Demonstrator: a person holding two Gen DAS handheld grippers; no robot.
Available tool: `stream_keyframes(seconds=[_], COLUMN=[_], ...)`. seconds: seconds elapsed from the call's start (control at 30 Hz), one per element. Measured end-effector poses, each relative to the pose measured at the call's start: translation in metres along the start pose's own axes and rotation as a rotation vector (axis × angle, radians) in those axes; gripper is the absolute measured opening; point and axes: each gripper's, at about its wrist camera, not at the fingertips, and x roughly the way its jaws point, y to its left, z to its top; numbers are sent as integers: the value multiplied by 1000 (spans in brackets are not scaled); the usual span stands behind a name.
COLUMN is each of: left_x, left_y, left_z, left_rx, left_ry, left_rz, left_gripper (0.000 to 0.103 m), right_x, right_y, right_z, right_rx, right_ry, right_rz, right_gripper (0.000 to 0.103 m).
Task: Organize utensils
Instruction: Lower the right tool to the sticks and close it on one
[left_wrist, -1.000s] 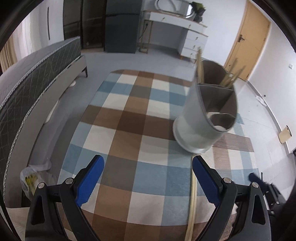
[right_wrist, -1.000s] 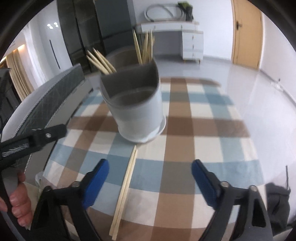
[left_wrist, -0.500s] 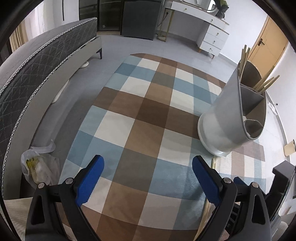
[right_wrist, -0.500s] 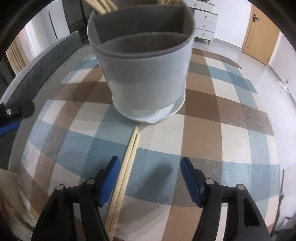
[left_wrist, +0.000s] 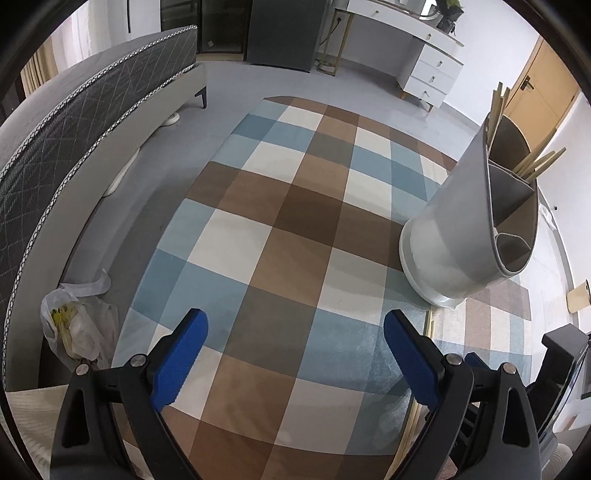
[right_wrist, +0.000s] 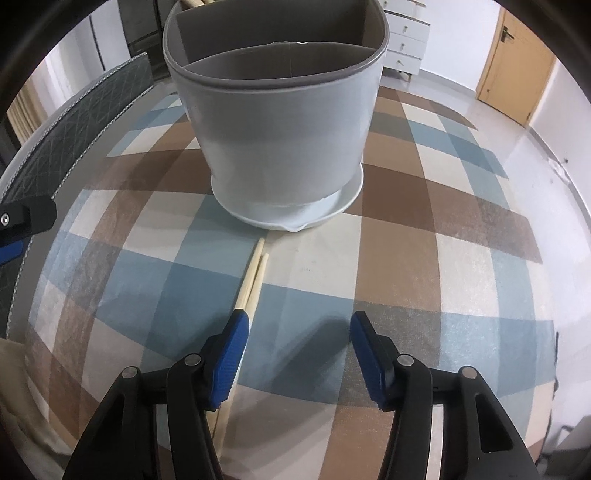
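Right gripper low over checked cloth, jaws just narrowed, still apart, gripping nothing; chopstick pair under its left pad, tips just short of grey holder. Left gripper wide apart, empty.

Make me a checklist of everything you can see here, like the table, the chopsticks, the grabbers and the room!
Surface: checked tablecloth in blue, brown and cream.
Job's things: grey holder with dividers stands upright on its white base, with chopsticks already in a back compartment; two loose chopsticks lie side by side in front of it.
Clutter: plastic bag on the floor by the table.
Grippers: left gripper open, nothing between its jaws. Right gripper open, jaws just been closing; the chopsticks run under its left jaw, not yet pinched.
Cables: nothing seen.
Surroundings: bed, white desk with drawers, wooden door.
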Motion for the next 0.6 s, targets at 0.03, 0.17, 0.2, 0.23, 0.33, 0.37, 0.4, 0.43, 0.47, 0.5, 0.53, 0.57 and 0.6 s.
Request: stream_keyframes(seconds=[0.03,0.17,0.2,0.23,0.33,0.37,0.4,0.43,0.47,0.5,0.53,0.57,0.6], left_x=[0,-2,-2,-1,2,3,4,4,3,3,2,2,2], left_y=[0,4,6,7,10,10,11,11,11,11,11,11,12], left_z=[0,0,1,1,1,0,0,0,0,0,1,1,1], left_rx=[0,-22,-28,-31,-41,-44,-49,-50,-48,-45,-46,-48,-49], left_ry=[0,-12,-13,-11,3,6,10,12,10,7,3,0,-3], left_rz=[2,17,21,23,27,27,27,28,28,29,29,31,36], left_gripper=[93,93,93,93,93,93,93,93,93,93,93,93,93], right_x=[0,0,2,4,6,7,8,9,11,12,12,13,13], right_y=[1,13,16,19,23,23,24,24,24,24,25,24,26], right_z=[1,4,5,6,10,11,12,14,17,18,19,20,21], right_rx=[-6,-46,-55,-61,-65,-66,-69,-71,-68,-63,-62,-64,-72], right_ry=[-5,-14,-7,-6,-22,-31,-40,-49,-55,-57,-59,-64,-67], right_rz=[-10,-50,-60,-70,-81,-80,-81,-81,-76,-65,-51,-31,-9], right_gripper=[55,55,55,54,54,54,54,54,54,54,48,39,34])
